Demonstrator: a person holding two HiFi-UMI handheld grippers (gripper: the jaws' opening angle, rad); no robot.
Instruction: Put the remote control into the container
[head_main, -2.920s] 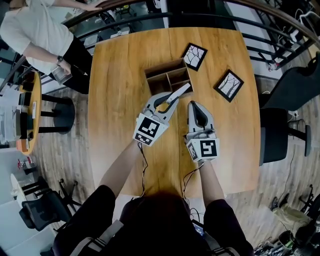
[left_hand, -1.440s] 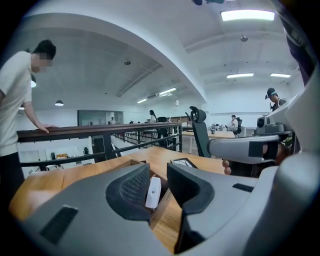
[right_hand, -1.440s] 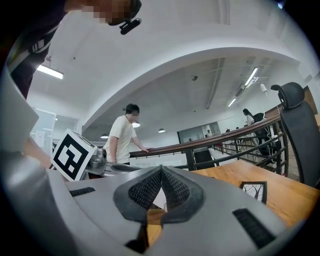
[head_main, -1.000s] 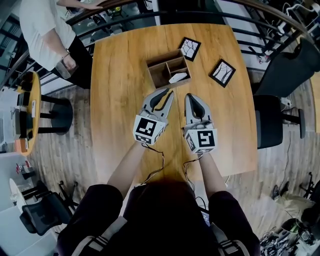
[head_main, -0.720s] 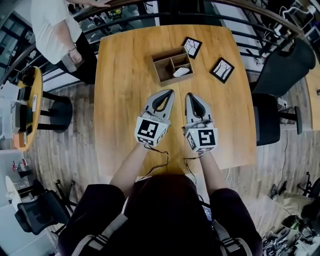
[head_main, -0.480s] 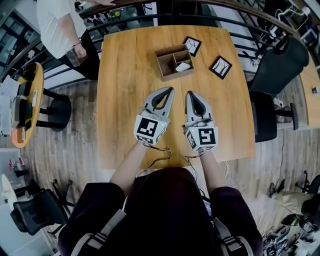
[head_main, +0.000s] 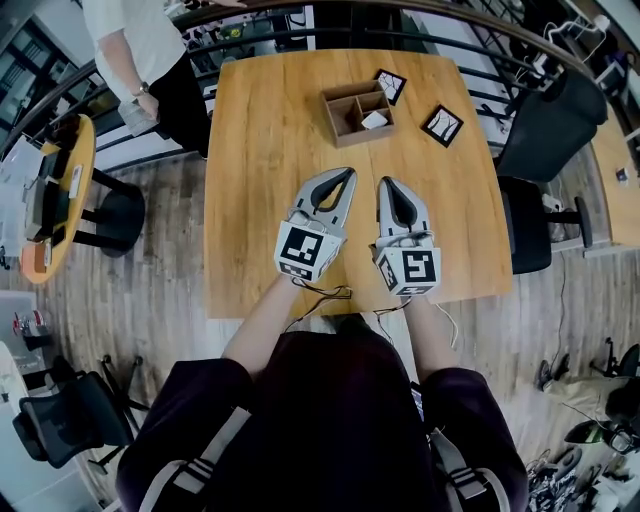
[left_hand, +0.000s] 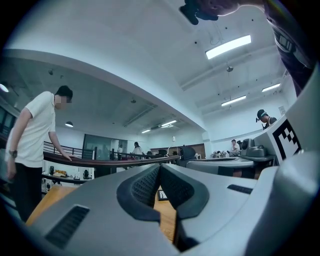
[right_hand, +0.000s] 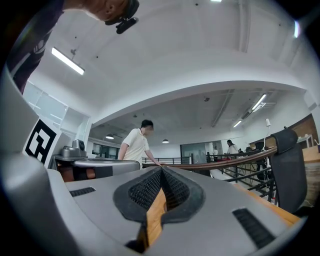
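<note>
Your left gripper (head_main: 346, 174) and right gripper (head_main: 386, 184) are both closed and empty, side by side over the near bench (head_main: 260, 150). The remote (head_main: 374, 119) lies in the right side of the container (head_main: 328, 104) at the far end.

The head camera sits above me and looks steeply down, far enough off to take in the whole table (head_main: 260, 150), the floor (head_main: 150, 260) round it and the railing (head_main: 300, 38) beyond. The camera on my left gripper (left_hand: 160, 167) lies low, close behind my fingers (left_hand: 145, 186), facing almost level across the table towards that railing, with much ceiling (left_hand: 125, 45) above. The one on my right gripper (right_hand: 161, 170) does likewise. All three views catch the person in the white shirt (head_main: 140, 50), and each gripper view has the other's marker cube (left_hand: 286, 137) at its edge.
</note>
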